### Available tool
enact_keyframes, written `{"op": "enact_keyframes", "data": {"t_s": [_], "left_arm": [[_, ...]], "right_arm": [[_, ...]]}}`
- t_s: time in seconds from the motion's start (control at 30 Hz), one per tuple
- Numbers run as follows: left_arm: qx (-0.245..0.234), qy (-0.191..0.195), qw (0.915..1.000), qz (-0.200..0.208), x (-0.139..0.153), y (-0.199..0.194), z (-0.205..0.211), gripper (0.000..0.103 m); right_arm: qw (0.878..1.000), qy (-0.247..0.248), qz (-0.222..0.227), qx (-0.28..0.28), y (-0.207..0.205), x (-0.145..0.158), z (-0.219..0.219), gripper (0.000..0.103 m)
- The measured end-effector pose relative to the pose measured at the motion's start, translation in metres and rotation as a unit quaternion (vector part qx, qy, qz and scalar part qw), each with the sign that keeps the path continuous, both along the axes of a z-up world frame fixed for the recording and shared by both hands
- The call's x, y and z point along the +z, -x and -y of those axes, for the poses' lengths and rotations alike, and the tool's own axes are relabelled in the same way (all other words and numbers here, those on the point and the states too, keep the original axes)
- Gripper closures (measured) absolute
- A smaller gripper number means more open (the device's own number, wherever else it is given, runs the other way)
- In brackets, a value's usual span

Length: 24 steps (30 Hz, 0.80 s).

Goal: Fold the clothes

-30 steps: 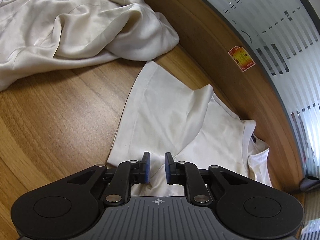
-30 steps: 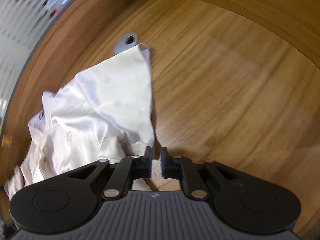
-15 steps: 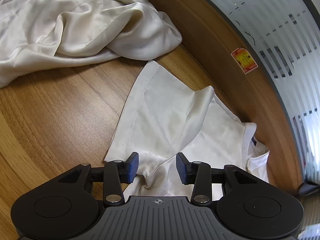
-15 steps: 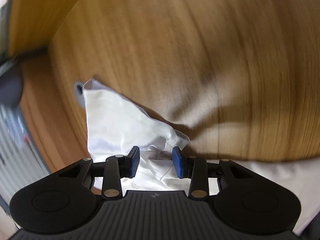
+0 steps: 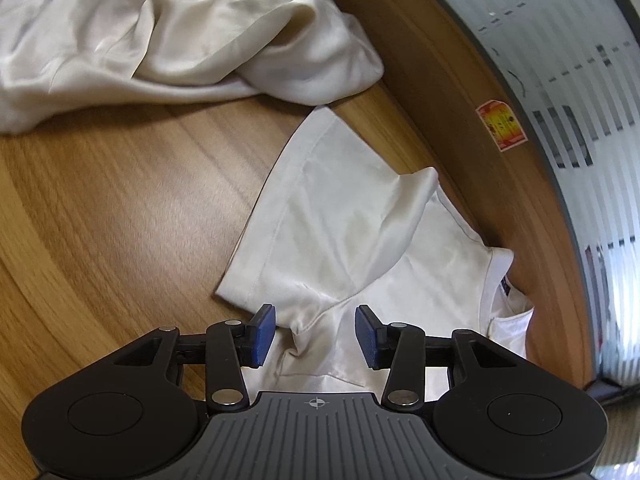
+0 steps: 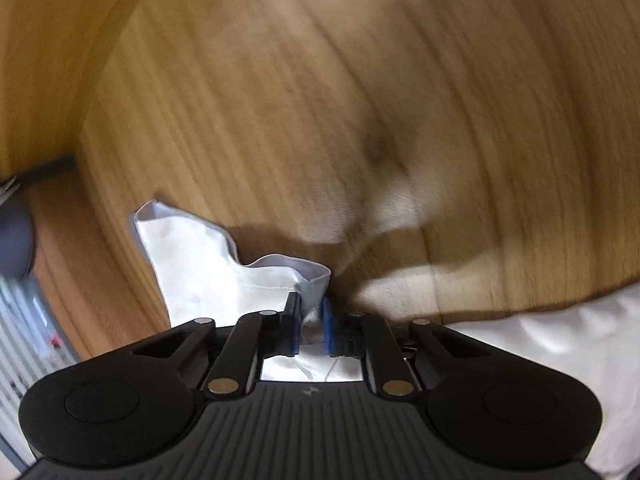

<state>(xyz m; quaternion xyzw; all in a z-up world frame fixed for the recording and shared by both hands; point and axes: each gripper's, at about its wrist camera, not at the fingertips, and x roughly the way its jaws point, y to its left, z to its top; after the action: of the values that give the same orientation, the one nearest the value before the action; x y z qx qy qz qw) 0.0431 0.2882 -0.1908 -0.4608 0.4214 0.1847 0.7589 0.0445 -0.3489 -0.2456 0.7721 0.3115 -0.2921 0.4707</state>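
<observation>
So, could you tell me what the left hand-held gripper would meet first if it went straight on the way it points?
Most likely the white shirt: the left hand-held gripper is opening with a fold near the sleeve seam between its pads, untouched. Going on, it would press into that cloth, then the table beneath. Depth is hard to judge.

Satiny cloth shirt (image 5: 344, 236), wood-grain table (image 5: 120, 200)

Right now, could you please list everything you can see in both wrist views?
shirt: one, white, flat on the table by the far edge.
cloth: one, cream, crumpled at the table's back.
table: one, brown wood.
sticker: one, red and yellow, on the table's edge.
glass wall: one, frosted stripes, behind the table.
left gripper: black, blue pads, opening over the shirt's underarm.
right gripper: black, closing on a shirt fold.
</observation>
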Motion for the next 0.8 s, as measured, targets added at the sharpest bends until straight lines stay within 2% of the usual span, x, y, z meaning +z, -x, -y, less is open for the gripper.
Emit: {"op": "enact_keyframes", "data": {"t_s": [0.13, 0.27, 0.43, 0.47, 0.5, 0.57, 0.8], "left_arm": [[0.008, 0.01, 0.9998, -0.013, -0.008, -0.005, 0.003, 0.055], [0.004, -0.01, 0.9996, -0.028, -0.015, -0.012, 0.005, 0.055], [-0.011, -0.044, 0.9988, -0.021, -0.015, -0.011, 0.01, 0.058], [-0.016, -0.046, 0.9987, -0.016, -0.016, -0.012, 0.011, 0.072], [-0.021, -0.045, 0.9987, -0.008, -0.017, -0.013, 0.011, 0.097], [-0.026, -0.051, 0.9983, 0.001, -0.016, -0.013, 0.013, 0.096], [-0.029, -0.116, 0.9924, 0.029, 0.009, -0.017, 0.01, 0.097]], "right_arm": [[0.999, 0.028, 0.032, 0.03, -0.006, 0.006, 0.007, 0.093], [0.995, 0.056, 0.047, 0.064, -0.014, 0.013, 0.015, 0.093], [0.986, 0.085, 0.077, 0.119, -0.028, 0.012, 0.021, 0.093], [0.984, 0.091, 0.081, 0.13, -0.03, 0.012, 0.022, 0.093], [0.982, 0.096, 0.082, 0.139, -0.031, 0.012, 0.023, 0.093], [0.978, 0.106, 0.085, 0.155, -0.033, 0.012, 0.024, 0.093], [0.959, 0.182, 0.098, 0.195, -0.044, 0.02, 0.033, 0.096]]}}
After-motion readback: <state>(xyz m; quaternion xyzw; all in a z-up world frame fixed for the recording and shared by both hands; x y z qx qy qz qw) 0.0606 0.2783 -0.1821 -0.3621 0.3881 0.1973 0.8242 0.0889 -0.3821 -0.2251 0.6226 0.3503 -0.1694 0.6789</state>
